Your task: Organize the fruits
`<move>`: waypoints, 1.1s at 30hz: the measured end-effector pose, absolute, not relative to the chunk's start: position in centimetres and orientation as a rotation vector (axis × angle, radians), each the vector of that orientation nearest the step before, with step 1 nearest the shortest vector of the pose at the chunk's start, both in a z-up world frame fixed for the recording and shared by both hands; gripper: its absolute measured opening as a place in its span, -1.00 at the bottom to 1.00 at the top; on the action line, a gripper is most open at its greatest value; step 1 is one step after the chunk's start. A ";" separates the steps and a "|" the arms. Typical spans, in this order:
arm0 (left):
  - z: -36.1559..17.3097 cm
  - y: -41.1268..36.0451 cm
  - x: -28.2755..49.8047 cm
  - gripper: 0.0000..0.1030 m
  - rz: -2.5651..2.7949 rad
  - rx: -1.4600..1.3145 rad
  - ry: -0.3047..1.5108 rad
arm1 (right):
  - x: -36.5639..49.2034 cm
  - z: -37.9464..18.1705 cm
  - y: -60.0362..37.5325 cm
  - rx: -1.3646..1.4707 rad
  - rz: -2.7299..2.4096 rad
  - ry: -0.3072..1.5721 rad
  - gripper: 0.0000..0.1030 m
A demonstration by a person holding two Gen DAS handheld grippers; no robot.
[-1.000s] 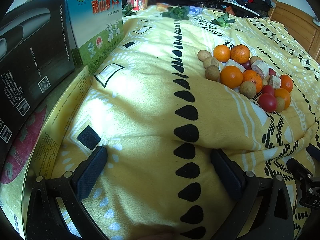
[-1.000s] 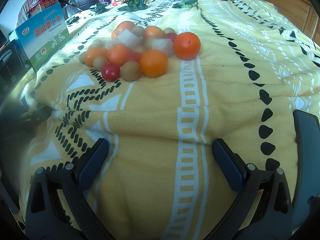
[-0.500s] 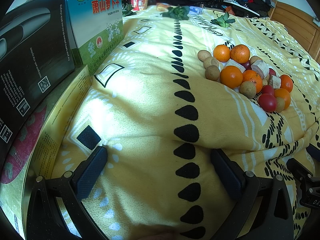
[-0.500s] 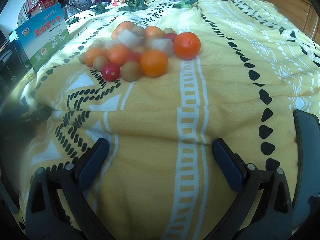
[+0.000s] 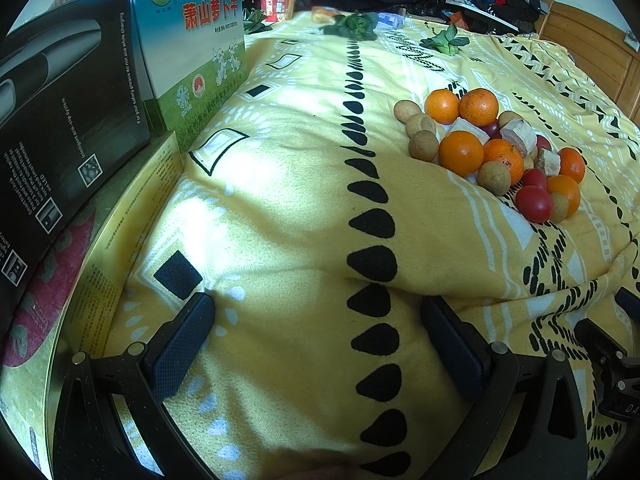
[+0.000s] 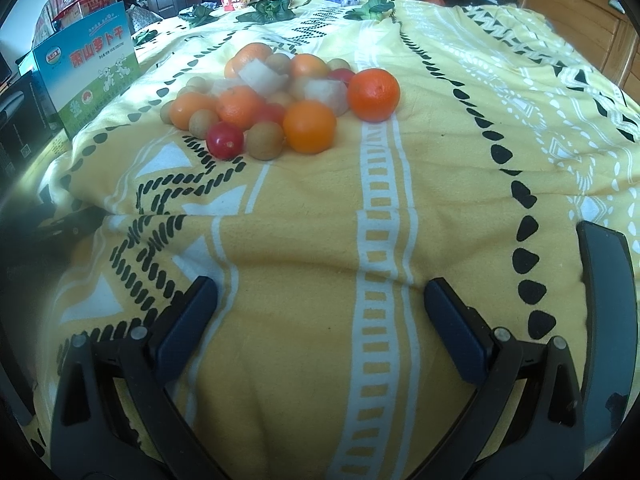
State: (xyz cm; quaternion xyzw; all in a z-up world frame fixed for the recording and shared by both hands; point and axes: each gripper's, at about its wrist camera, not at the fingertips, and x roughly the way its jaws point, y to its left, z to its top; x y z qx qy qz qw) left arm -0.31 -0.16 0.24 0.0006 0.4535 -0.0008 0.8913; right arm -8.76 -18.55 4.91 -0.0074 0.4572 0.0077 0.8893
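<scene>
A heap of fruit lies on the yellow patterned blanket: oranges, small brown round fruits, red tomatoes and pale cut chunks. In the right wrist view the same heap shows ahead, with an orange, a tomato and a brown fruit at its near side. My left gripper is open and empty, low over the blanket, left of the heap. My right gripper is open and empty, well short of the heap.
A black box and a blue-green carton stand along the left edge of the bed. Leafy greens, a red cup and clothes lie at the far end. A wooden bed frame runs along the right.
</scene>
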 end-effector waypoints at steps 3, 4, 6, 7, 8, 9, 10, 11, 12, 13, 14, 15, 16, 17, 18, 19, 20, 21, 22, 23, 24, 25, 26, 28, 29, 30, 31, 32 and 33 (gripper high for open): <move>0.2 -0.2 -0.4 1.00 -0.001 0.006 0.939 | -8.7 4.9 -18.8 -0.015 0.015 0.950 1.00; 0.2 -0.2 -0.4 1.00 -0.001 0.006 0.940 | -8.7 4.9 -18.7 -0.017 0.014 0.951 1.00; 0.2 -0.2 -0.4 1.00 -0.002 0.007 0.939 | -8.7 5.0 -18.8 -0.015 0.015 0.951 1.00; 0.2 -0.1 -0.4 1.00 -0.003 0.006 0.939 | -8.7 4.9 -18.7 -0.015 0.015 0.951 1.00; 0.2 -0.1 -0.4 1.00 -0.003 0.005 0.939 | -8.7 4.9 -18.7 -0.015 0.014 0.951 1.00; 0.2 -0.1 -0.3 1.00 -0.004 0.005 0.939 | -8.7 4.9 -18.8 -0.015 0.015 0.951 1.00; 0.2 -0.1 -0.4 1.00 -0.005 0.003 0.938 | -8.7 4.9 -18.8 -0.014 0.015 0.950 1.00; 0.2 0.0 -0.5 1.00 -0.008 -0.002 0.937 | -8.7 4.9 -18.8 -0.014 0.015 0.950 1.00; 0.3 0.0 -0.5 1.00 -0.009 -0.003 0.936 | -8.7 4.9 -18.8 -0.015 0.015 0.950 1.00; 0.3 0.0 -0.5 1.00 -0.010 -0.005 0.935 | -8.7 4.9 -18.8 -0.014 0.015 0.950 1.00; 0.3 0.0 -0.5 1.00 -0.011 -0.006 0.934 | -8.7 4.9 -18.8 -0.014 0.015 0.950 1.00; 0.3 0.1 -0.6 1.00 -0.012 -0.007 0.934 | -8.7 4.9 -18.7 -0.015 0.015 0.950 1.00; 0.3 0.1 -0.6 1.00 -0.013 -0.009 0.934 | -8.7 4.9 -18.8 -0.015 0.015 0.950 1.00; 0.3 0.2 -0.6 1.00 -0.015 -0.011 0.933 | -8.7 4.9 -18.8 -0.014 0.015 0.950 1.00; 0.4 0.2 -0.7 1.00 -0.017 -0.015 0.932 | -8.7 4.9 -18.8 -0.014 0.015 0.950 1.00; 0.4 0.3 -0.7 1.00 -0.020 -0.019 0.930 | -8.7 4.9 -18.8 -0.014 0.015 0.950 1.00; 0.4 0.3 -0.7 1.00 -0.021 -0.022 0.930 | -8.7 4.9 -18.8 -0.014 0.015 0.950 1.00; 0.4 0.3 -0.7 1.00 -0.021 -0.023 0.929 | -8.7 4.9 -18.8 -0.014 0.015 0.950 1.00; 0.4 0.3 -0.7 1.00 -0.021 -0.023 0.929 | -8.7 4.9 -18.8 -0.014 0.015 0.950 1.00; 0.4 0.3 -0.7 1.00 -0.021 -0.022 0.929 | -8.7 4.9 -18.8 -0.014 0.015 0.950 1.00; 0.4 0.3 -0.7 1.00 -0.023 -0.025 0.928 | -8.7 4.9 -18.8 -0.014 0.015 0.950 1.00; 0.4 0.3 -0.7 1.00 -0.024 -0.026 0.928 | -8.7 4.9 -18.8 -0.014 0.015 0.950 1.00; 0.4 0.3 -0.7 1.00 -0.025 -0.027 0.928 | -8.7 4.9 -18.8 -0.014 0.015 0.950 1.00; 0.4 0.3 -0.6 1.00 -0.026 -0.029 0.927 | -8.7 4.9 -18.8 -0.014 0.015 0.950 1.00; 0.3 0.3 -0.6 1.00 -0.027 -0.031 0.926 | -8.7 4.9 -18.8 -0.014 0.015 0.950 1.00; 0.4 0.4 -0.7 1.00 -0.028 -0.033 0.926 | -8.7 4.9 -18.8 -0.014 0.015 0.950 1.00; 0.4 0.4 -0.7 1.00 -0.029 -0.035 0.925 | -8.7 4.9 -18.8 -0.014 0.015 0.950 1.00; 0.4 0.4 -0.7 1.00 -0.030 -0.036 0.924 | -8.7 4.9 -18.8 -0.015 0.015 0.951 1.00; 0.3 0.4 -0.6 1.00 -0.030 -0.037 0.924 | -8.7 4.9 -18.8 -0.015 0.015 0.951 1.00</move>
